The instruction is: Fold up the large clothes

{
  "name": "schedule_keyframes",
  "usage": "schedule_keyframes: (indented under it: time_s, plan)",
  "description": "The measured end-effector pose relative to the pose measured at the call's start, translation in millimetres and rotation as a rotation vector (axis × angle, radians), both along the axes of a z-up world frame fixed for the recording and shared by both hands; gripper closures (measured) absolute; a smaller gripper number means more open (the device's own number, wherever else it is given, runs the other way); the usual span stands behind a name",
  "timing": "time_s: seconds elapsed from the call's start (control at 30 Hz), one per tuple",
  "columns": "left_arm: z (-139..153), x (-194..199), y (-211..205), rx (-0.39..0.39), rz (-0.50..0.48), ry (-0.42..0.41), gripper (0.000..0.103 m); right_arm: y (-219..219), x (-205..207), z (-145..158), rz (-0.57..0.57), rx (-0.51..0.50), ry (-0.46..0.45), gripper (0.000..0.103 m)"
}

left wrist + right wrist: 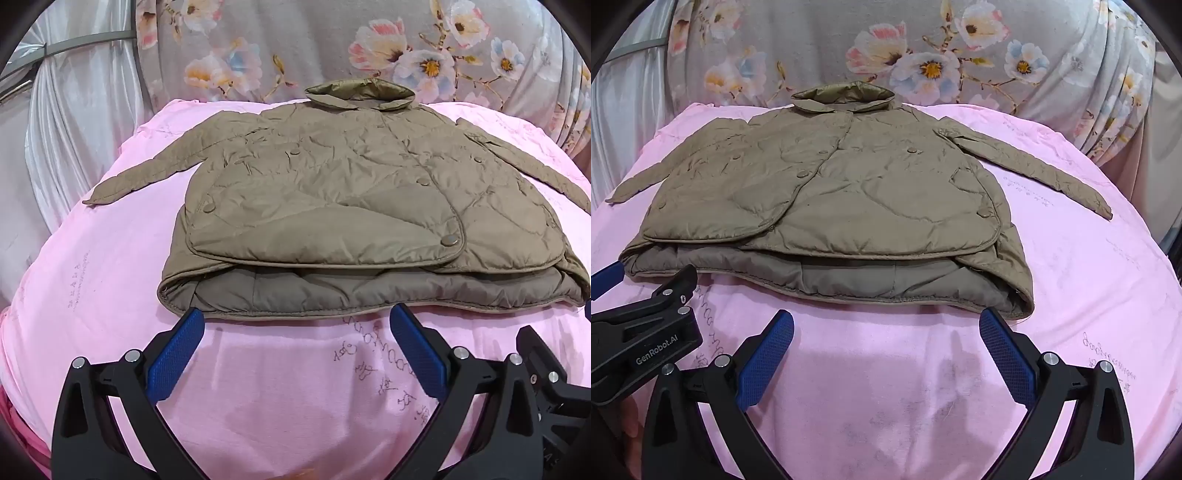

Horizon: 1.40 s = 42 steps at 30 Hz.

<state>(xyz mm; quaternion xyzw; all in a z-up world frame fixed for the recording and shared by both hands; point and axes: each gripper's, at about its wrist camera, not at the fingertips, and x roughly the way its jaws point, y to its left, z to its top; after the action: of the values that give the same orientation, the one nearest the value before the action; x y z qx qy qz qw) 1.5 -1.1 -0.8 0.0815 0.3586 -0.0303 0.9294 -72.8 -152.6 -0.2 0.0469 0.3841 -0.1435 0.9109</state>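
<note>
jacket (332,192) flat on pink sheet (110,295), collar far, hem nearest, running crosswise. left gripper (295,317) and right gripper (886,317) spread wide, empty, just short of hem; left nearer left corner.

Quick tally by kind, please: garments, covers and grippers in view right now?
Quilted jacket: 1
Pink bedsheet: 1
Floral cover: 1
Hand-held grippers, left hand-held gripper and right hand-held gripper, both open and empty: 2
Total: 5
</note>
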Motion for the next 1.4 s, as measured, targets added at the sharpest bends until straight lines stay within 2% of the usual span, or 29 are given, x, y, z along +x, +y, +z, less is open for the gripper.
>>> schedule_keyframes:
  time_s: [0.03,1.4]
  plan:
    - [1.0,-1.4,1.7,-0.019,0.003,-0.021,0.005,-0.2,0.1,-0.6,-0.001,0.001,0.001,0.005]
    - [6.5,-5.5,1.6,-0.019,-0.008,-0.033,0.005,-4.9,-3.5,-0.4,-0.003,0.028,-0.010,0.005]
